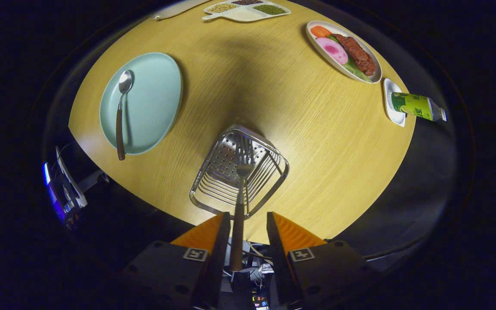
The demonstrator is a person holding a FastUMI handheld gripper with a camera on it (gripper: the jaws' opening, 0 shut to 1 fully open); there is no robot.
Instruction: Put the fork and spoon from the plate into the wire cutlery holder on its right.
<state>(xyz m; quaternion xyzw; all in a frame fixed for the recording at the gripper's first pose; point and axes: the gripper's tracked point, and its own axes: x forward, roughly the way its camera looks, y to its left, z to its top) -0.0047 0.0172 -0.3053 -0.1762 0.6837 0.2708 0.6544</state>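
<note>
One piece of cutlery is already on its way: the fork (240, 189) hangs with its head down inside the wire holder (239, 172), its handle rising back between the fingers of the gripper (248, 234). The fingers stand apart, with a clear gap on the right side of the handle; the handle lies close along the left finger, and I cannot tell whether that finger touches it. Both fingers are certainly not pressing on it, so to my eye the fork looks released or about to be.

Over to the left and a little farther off, the pale green plate (157, 99) sits on the round wooden table (274, 107), well apart from the holder. The spoon (121, 113) lies on the plate's left part, bowl pointing away, handle end reaching over the near rim.

Across the table's far side sit a divided dish of beans (246, 9), a plate of food (342, 51) and, to the right, a green bottle (416, 106) lying on a small white dish (392, 113).

I judge the job about half done: the spoon remains to be fetched.
</note>
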